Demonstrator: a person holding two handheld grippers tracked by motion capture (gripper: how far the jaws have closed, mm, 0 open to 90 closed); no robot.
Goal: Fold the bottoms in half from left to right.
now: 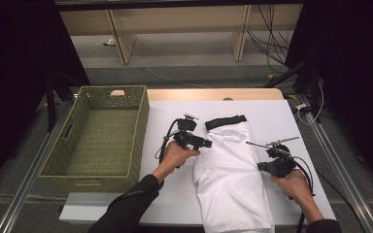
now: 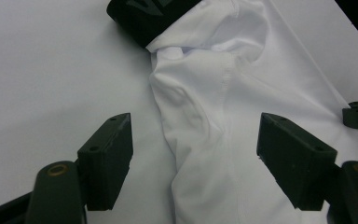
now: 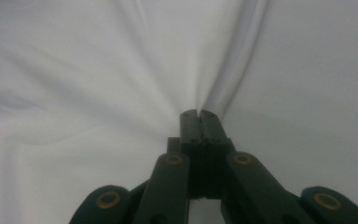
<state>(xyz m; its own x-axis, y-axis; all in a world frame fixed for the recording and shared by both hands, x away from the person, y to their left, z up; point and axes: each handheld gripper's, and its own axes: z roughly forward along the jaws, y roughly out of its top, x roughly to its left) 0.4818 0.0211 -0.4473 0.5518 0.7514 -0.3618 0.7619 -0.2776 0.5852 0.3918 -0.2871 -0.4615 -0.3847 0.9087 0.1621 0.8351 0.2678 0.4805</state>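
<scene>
White garment point(image 1: 233, 170) is lying mid-table beside the basket point(image 1: 99, 136); my right gripper point(image 3: 198, 113) is pinching its edge, left gripper point(image 2: 193, 149) gaping above. Thin fabric risks slipping out.

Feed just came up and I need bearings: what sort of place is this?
Likely a lab recording bench, not a home: a white table on metal rails, loose cables on the floor, black curtains at the sides.

The person is wearing black sleeves point(image 1: 126, 206). Each hand-held gripper, left point(image 1: 207, 143) and right point(image 1: 260, 166), is showing black blocky jaws, small brass rings, a black cable point(image 1: 163, 143) and a grey plate point(image 1: 191, 116) on top.
</scene>
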